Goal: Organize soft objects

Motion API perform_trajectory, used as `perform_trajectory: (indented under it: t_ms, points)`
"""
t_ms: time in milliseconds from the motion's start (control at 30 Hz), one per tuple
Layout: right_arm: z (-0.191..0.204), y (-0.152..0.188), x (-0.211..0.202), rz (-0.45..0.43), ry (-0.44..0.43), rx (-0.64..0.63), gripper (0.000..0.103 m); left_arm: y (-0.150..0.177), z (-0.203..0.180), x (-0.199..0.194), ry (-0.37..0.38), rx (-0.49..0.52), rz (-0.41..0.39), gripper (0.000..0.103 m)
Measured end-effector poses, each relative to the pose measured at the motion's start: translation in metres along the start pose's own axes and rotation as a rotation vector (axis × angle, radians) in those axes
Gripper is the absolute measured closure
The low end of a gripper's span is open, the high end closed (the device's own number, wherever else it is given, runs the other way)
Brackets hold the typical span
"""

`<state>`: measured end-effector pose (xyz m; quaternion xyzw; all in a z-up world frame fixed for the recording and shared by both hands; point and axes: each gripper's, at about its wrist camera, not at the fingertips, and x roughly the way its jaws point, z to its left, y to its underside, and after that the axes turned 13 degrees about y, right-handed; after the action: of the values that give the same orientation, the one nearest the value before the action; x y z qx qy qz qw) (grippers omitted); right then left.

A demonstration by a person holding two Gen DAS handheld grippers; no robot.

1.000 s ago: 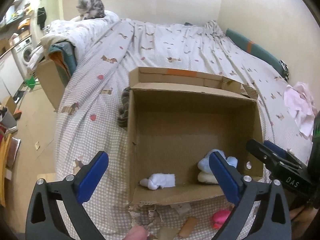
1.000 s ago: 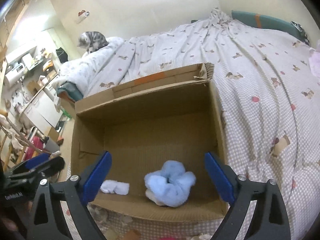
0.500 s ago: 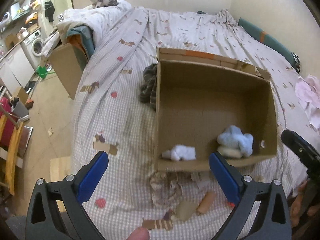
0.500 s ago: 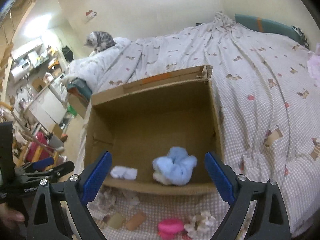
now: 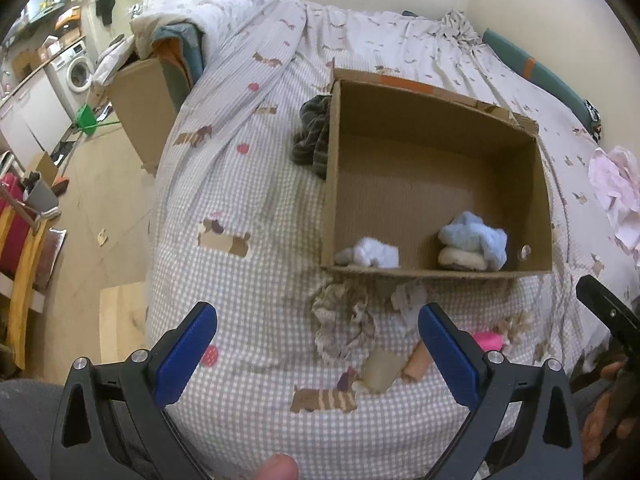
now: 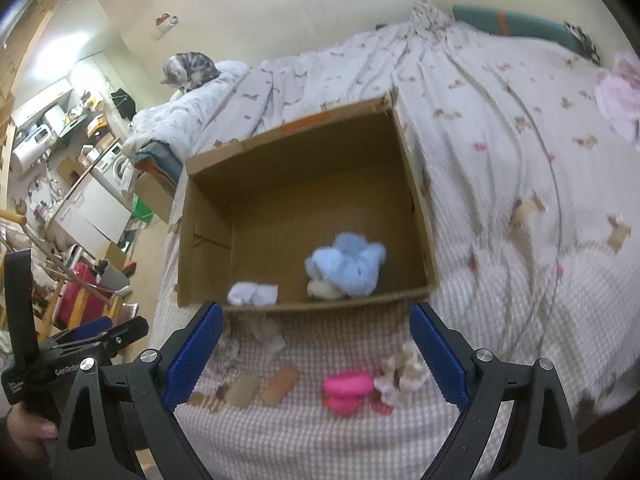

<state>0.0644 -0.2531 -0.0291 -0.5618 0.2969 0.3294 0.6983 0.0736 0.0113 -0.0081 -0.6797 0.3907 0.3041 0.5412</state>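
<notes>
Both the left gripper and right gripper hung spread wide and empty over the bed. Nearest lay a pink toy, a frilly scrunchie and two tan rolls. Beyond them, the cardboard box held a fluffy blue scrunchie and a white sock against its near wall.

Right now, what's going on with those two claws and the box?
Left gripper open, empty. Right gripper open, empty. Cardboard box holds blue sock, white sock. Pink sock outside, unobstructed.

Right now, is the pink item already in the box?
No. In the right wrist view the pink item lies on the bedspread in front of the cardboard box, outside its near wall.
</notes>
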Motion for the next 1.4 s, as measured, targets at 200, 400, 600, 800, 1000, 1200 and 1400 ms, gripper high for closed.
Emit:
perform_trajectory:
  t_ms: [200, 400, 600, 800, 1000, 1200, 1400]
  points:
    - [-0.009, 0.014, 0.012, 0.098, 0.002, 0.019, 0.003, 0.019, 0.008, 0.004, -0.013, -0.017, 0.035, 0.002]
    - [-0.022, 0.033, 0.038, 0.279, -0.035, 0.083, 0.003, 0.036, 0.016, 0.015, -0.04, 0.046, 0.066, 0.002]
    - [-0.026, 0.051, 0.074, 0.474, -0.086, 0.162, 0.003, 0.046, 0.028, 0.024, -0.053, 0.061, 0.102, 0.002]
    - [-0.005, 0.061, 0.1, 0.558, -0.109, 0.156, 0.016, 0.037, 0.047, 0.029, -0.017, -0.092, 0.117, 0.002]
    - [0.013, 0.06, 0.133, 0.587, 0.02, 0.108, 0.021, 0.031, 0.043, 0.038, 0.041, -0.137, 0.152, 0.002]
    - [0.023, 0.062, 0.135, 0.564, 0.078, 0.057, 0.068, 0.033, 0.046, 0.044, 0.03, -0.155, 0.172, 0.003]
    - [0.022, 0.057, 0.113, 0.508, -0.022, 0.073, 0.068, 0.037, 0.022, 0.064, 0.102, -0.094, 0.238, 0.016]
